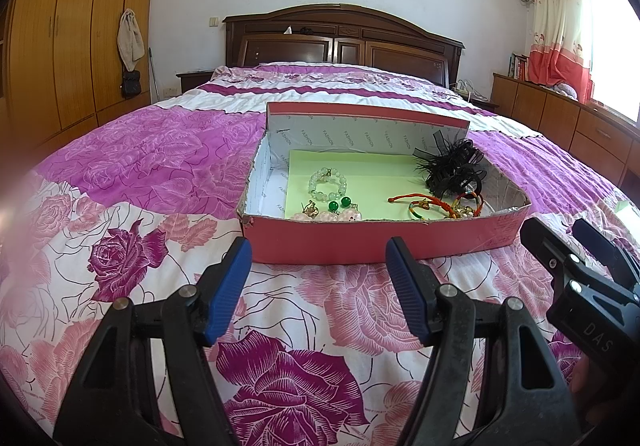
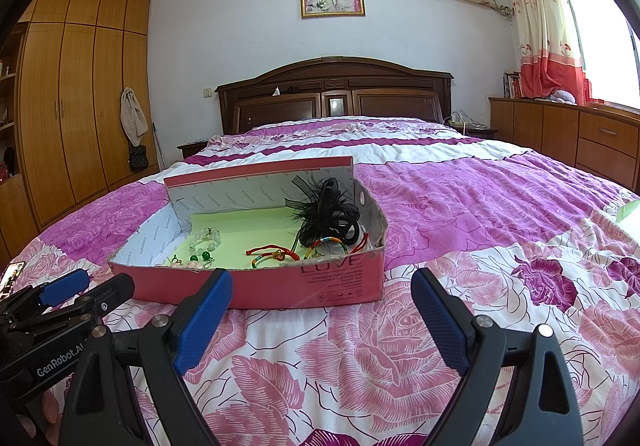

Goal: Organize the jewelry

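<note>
An open pink shoebox [image 1: 360, 242] [image 2: 280, 282] lies on the bed ahead of both grippers. Inside on green paper are a pale bead bracelet [image 1: 328, 182] [image 2: 208, 239], green bead earrings [image 1: 339, 203] [image 2: 201, 257], red and multicoloured cord bracelets [image 1: 424, 204] [image 2: 276, 256] and a black feathered hair clip [image 1: 454, 166] [image 2: 326, 212]. My left gripper [image 1: 318, 266] is open and empty, just short of the box's near wall. My right gripper [image 2: 322, 298] is open and empty, at the box's near right corner. Each gripper shows at the edge of the other's view.
The bed has a purple and pink rose quilt [image 1: 160, 166] [image 2: 480, 206]. A dark wooden headboard [image 1: 340, 42] stands at the far end. A wardrobe [image 1: 72, 38] is on the left, low cabinets [image 2: 580, 142] on the right. A pale green object [image 2: 628, 212] lies at the right edge.
</note>
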Available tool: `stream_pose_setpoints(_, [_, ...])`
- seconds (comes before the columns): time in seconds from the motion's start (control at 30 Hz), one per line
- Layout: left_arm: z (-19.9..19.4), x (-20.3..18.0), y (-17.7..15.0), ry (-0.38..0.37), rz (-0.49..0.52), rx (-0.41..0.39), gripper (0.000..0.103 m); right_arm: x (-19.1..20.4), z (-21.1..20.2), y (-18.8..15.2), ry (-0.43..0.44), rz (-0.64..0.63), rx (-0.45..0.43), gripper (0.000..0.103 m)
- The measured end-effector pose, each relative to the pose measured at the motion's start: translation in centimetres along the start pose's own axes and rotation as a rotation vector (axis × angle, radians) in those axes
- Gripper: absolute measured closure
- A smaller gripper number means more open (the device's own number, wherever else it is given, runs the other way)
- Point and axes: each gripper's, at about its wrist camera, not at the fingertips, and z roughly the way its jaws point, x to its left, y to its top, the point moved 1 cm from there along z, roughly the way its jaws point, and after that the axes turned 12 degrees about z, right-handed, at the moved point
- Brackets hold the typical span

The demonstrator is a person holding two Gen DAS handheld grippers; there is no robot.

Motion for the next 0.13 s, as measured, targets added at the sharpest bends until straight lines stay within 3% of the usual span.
stream_pose_setpoints(0.13, [-0.04, -0.02, 0.01, 0.0, 0.001, -0.001, 0.041, 0.02, 0.0, 0.03, 0.0, 0.0, 0.0, 0.011])
